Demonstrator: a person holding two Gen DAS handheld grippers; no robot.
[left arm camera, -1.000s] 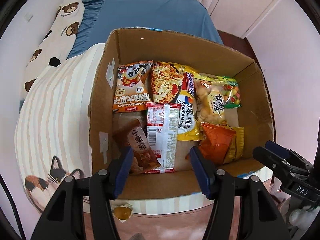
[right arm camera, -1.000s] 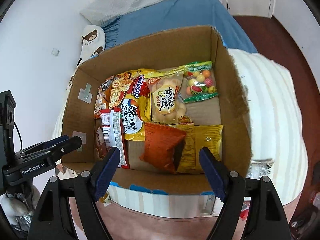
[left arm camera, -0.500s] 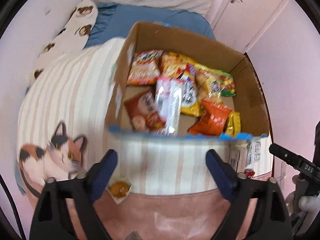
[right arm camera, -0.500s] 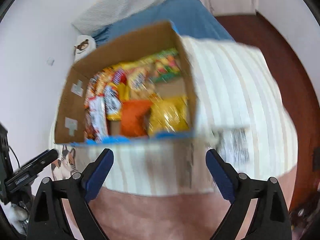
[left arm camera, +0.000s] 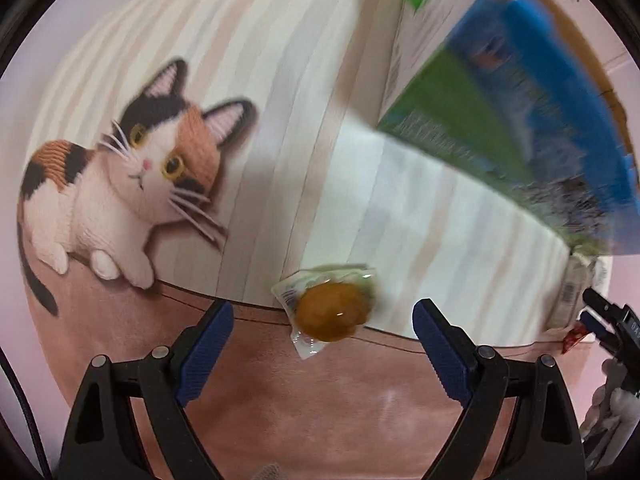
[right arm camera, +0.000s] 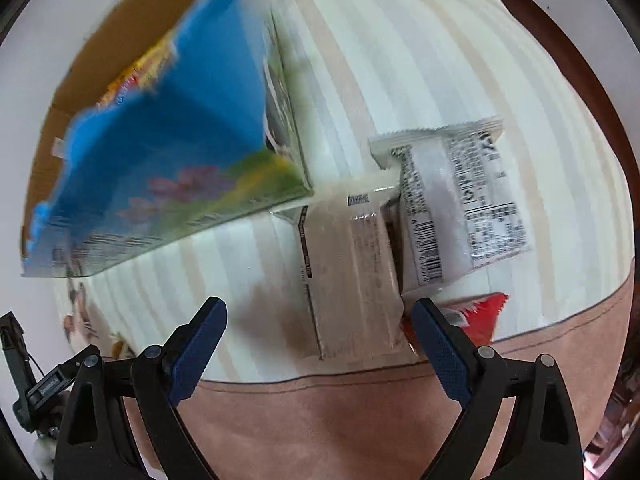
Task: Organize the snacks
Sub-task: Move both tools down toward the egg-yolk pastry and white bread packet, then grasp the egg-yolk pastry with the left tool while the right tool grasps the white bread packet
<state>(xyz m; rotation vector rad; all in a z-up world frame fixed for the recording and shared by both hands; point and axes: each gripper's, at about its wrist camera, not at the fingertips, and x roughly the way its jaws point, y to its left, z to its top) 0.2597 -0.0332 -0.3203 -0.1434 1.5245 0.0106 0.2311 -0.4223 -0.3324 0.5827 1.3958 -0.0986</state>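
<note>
Jaws of both grippers stand wide apart, empty. Left gripper [left arm camera: 323, 346] hangs directly above a clear-wrapped round golden pastry [left arm camera: 329, 312] on the striped blanket [left arm camera: 304, 80]. Right gripper [right arm camera: 318, 344] faces a long white snack packet [right arm camera: 354, 276], its long axis running away from the fingers.

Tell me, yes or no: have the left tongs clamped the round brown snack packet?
No. The left tongs stand open around the snack packet, pads clear of it.
</note>
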